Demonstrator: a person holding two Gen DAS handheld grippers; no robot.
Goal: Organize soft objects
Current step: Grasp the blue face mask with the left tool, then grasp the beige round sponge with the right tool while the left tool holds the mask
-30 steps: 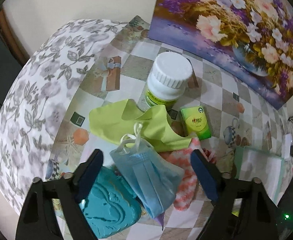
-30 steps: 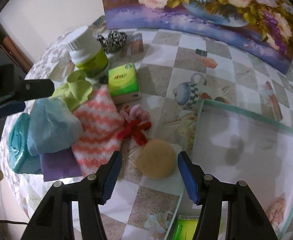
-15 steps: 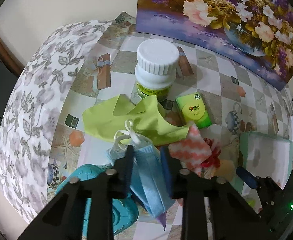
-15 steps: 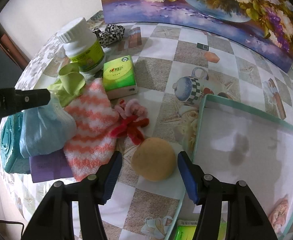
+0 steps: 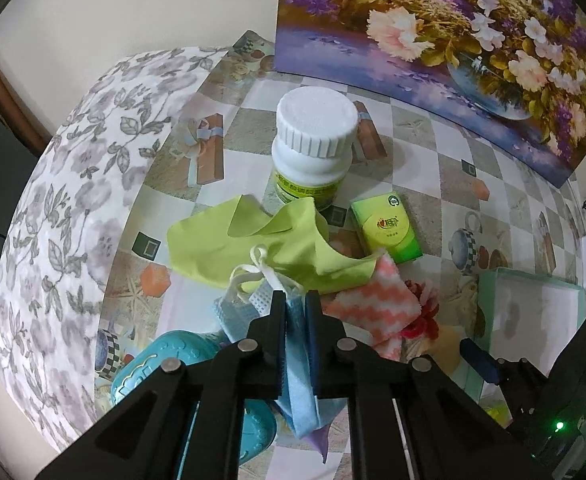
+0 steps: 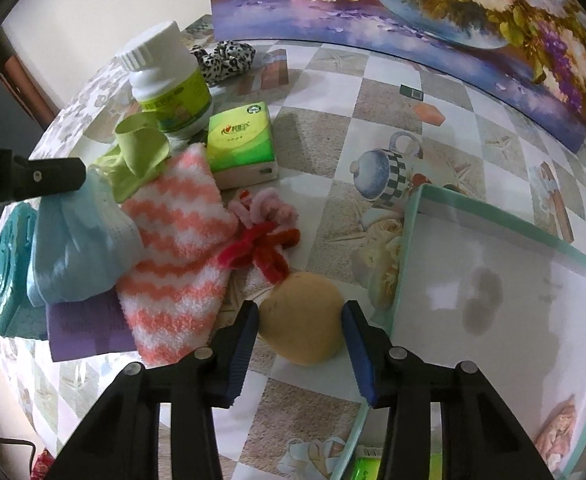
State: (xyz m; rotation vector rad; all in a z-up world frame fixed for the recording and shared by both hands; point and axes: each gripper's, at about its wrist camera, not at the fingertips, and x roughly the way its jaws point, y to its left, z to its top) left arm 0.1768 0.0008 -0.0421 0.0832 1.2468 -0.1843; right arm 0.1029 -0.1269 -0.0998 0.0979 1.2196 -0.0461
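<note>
Because the soft things lie in a loose heap, the left gripper (image 5: 294, 312) has to pick one layer out of it: in the left wrist view its jaws are pinched nearly together on the blue face mask (image 5: 297, 364), whose pleated cloth runs down between the fingers and hangs out below them. The mask's white ear loops (image 5: 253, 268) bunch just ahead of the fingertips, lying on the lime-green cloth (image 5: 253, 248), so a lift looks likely to drag that cloth a little. Further ahead stands the white-capped bottle (image 5: 313, 152); ahead and to the right lie the green tissue pack (image 5: 389, 228) and the pink-and-white striped sock (image 5: 373, 308). A teal embossed object (image 5: 165, 364) sits just left of the fingers.

In the right wrist view, the right gripper (image 6: 301, 334) is spread wide, its blue pads either side of the tan round sponge (image 6: 301, 316), close to it but seemingly not pressing yet. That straddle suits a squashy ball, which needs a grip across its middle. The mint-rimmed tray (image 6: 505, 220) lies immediately right of the gripper, seemingly the drop place. Left and ahead are the sock (image 6: 177, 248), the mask (image 6: 77, 244) and the red-and-pink fuzzy tie (image 6: 265, 232).
</note>
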